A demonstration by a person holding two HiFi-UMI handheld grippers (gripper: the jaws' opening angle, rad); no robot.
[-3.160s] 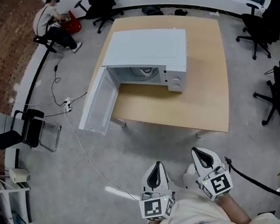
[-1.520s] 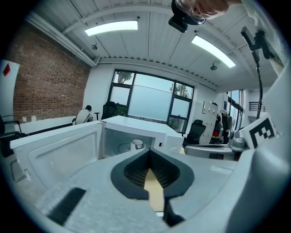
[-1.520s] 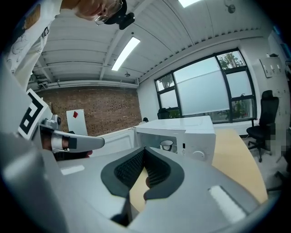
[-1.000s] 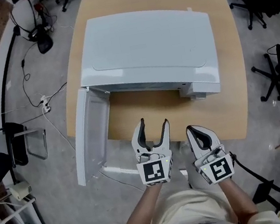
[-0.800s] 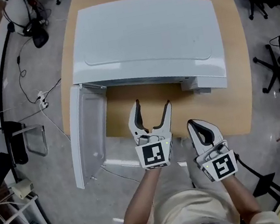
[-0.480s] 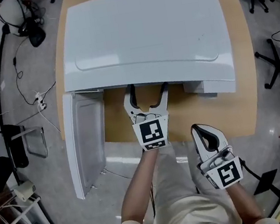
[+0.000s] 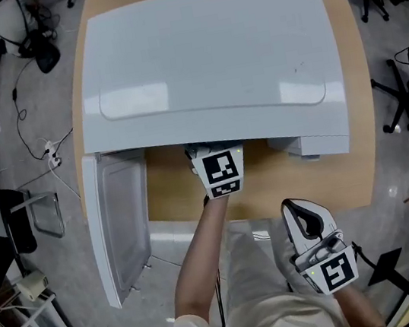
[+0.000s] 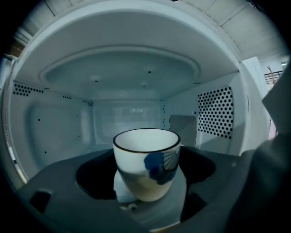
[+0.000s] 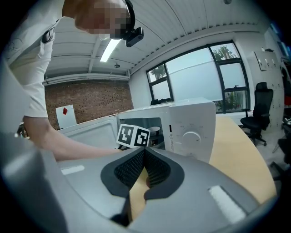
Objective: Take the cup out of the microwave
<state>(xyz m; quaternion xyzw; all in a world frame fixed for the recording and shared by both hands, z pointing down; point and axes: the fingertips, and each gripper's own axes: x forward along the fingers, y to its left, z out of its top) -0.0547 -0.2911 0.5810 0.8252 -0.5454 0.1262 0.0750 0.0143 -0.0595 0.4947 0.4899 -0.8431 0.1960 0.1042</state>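
Inside the microwave (image 7: 203, 59), the cup (image 8: 146, 161) stands upright at the middle of the cavity floor. It is white, with a dark rim and a blue mark on its side. The left gripper (image 7: 216, 163) reaches in through the doorway. Its jaws are spread wide, one on each side of the cup, and neither pad presses on it. The door (image 7: 121, 218) is swung open at the left. The right gripper (image 7: 301, 211) hangs outside, short of the near edge of the table (image 7: 269, 183), with its jaws closed together on nothing.
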